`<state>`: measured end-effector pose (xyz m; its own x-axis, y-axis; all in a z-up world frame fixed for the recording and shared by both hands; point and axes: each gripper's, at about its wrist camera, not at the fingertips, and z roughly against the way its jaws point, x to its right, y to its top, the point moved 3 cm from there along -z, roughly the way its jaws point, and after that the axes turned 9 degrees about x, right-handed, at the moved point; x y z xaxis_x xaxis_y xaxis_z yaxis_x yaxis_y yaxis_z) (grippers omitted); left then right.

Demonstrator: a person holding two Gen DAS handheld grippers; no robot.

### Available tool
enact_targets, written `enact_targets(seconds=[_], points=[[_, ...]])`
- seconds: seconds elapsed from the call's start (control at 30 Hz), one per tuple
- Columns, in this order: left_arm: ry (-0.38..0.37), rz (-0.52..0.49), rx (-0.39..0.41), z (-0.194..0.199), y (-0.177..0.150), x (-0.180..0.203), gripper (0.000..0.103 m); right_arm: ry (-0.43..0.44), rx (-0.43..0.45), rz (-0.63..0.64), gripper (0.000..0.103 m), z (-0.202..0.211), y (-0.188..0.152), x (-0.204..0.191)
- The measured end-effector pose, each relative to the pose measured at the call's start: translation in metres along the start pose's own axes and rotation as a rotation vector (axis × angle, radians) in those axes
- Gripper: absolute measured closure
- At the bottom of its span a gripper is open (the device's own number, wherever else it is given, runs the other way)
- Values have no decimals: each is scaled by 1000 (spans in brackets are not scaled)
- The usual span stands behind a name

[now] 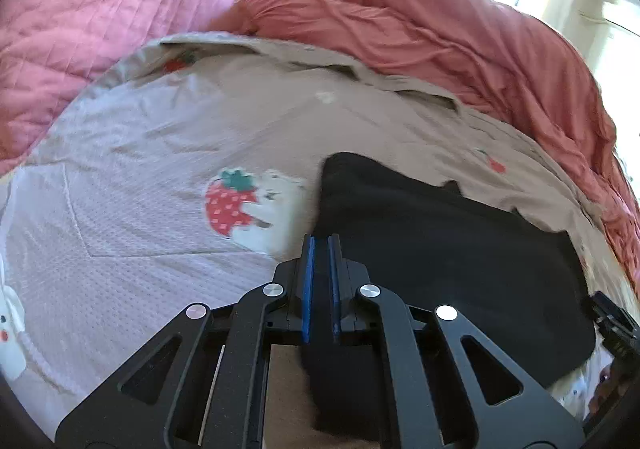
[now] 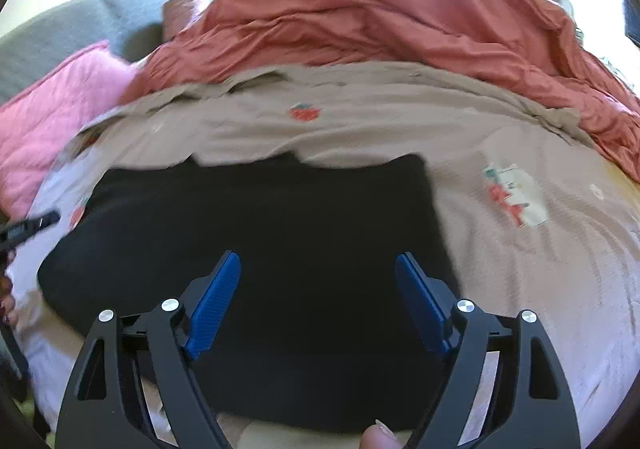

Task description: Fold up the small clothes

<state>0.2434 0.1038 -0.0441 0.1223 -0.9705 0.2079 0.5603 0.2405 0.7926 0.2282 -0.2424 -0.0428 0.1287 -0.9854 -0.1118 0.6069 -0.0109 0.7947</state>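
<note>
A black garment (image 2: 256, 249) was spread flat on the near part of a bed, on a beige sheet (image 1: 248, 117) printed with strawberries. No container was seen in either view.

The left tool (image 1: 321, 249) was seen with its blue pads nearly pressed together at the left edge of the garment; dark cloth showed in the narrow gap between them, so an edge of the black garment appeared to be pinched. The right tool (image 2: 318, 269) was held with its jaws spread wide above the near half of the garment, nothing between them.

Only in the left wrist view was a large strawberry print (image 1: 230, 207) shown, just left of the garment, and the right tool appeared at the far right edge of that view. Only in the right wrist view was the whole width of the garment seen, along with a fingertip (image 2: 378, 437) at the near edge and a grey cushion (image 2: 80, 29) at the far left.

A rumpled coral duvet (image 2: 380, 9) was heaped across the far side of the bed, and a pink quilted pillow (image 1: 92, 29) lay at the far left. The garment itself was overlapped by nothing but the tools.
</note>
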Motion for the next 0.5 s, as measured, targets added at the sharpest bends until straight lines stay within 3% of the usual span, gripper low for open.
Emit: enact_targets(seconds=[0.17, 0.23, 0.5], points=[[-29, -112, -41, 6, -26, 33, 98, 25, -32, 58, 24, 5, -15, -20], [-30, -126, -84, 3, -38, 38, 87, 33, -49, 62, 24, 5, -20, -23], [-23, -133, -114, 2, -53, 29, 80, -14, -166, 76, 20, -12, -45, -7]])
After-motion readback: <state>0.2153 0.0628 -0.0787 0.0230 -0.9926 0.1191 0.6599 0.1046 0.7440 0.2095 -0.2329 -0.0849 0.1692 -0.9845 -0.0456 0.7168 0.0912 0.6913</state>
